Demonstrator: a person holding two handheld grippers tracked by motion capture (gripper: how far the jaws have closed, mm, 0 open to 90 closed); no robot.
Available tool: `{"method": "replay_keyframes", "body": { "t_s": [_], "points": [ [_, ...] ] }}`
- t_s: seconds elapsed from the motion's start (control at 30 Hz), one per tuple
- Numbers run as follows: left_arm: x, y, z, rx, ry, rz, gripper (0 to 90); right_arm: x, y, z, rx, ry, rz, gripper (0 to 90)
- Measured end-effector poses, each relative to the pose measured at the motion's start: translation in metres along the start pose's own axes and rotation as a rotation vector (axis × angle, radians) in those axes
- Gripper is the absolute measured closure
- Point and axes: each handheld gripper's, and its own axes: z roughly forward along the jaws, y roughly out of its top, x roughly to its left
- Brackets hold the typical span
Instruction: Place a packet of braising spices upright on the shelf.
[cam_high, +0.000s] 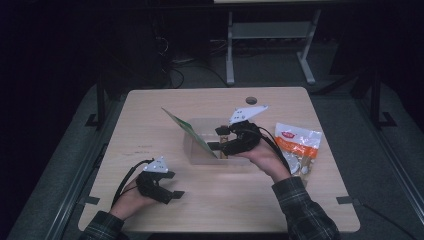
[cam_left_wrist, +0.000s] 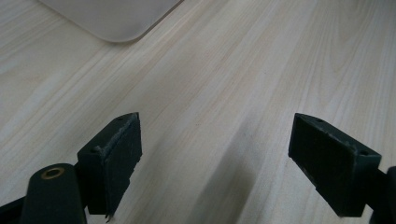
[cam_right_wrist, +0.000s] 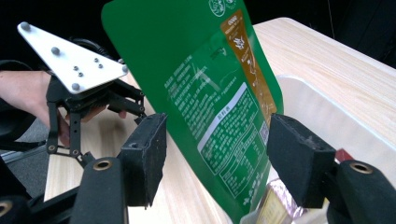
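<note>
Left gripper (cam_high: 176, 194): I am resting it near the surface's (cam_high: 150, 130) front left corner, jaws standing wide with bare wood between them.
Green pouch (cam_right_wrist: 219, 107): it is leaning tilted on the left wall of the clear bin (cam_high: 192, 150) at mid-surface, bottom edge inside.
Right gripper (cam_high: 218, 138): I am hovering it over the bin, jaws parted on either side of the pouch, pads not pressing on it.
Orange snack bag (cam_high: 296, 145): it is lying flat near the right edge, apart from the bin.
Risk: unheld, the pouch may be slipping outward over the wall; my jaws brushing it would likely be tipping it.
Count: I am seeing two grippers, one bin, one green pouch, one orange bag, plus some wrapped item in the bin I cannot make out.
</note>
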Motion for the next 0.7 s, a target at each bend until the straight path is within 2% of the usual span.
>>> {"method": "replay_keyframes", "body": {
  "t_s": [0.23,0.7],
  "points": [
    [0.000,0.000,0.000,-0.001,-0.003,0.000,16.8,0.005,-0.016,-0.013,-0.015,-0.009,0.014,37.5],
    [0.000,0.000,-0.001,-0.003,-0.008,0.023,16.7,0.005,-0.058,-0.041,0.020,-0.071,0.046,37.9]
  ]
}}
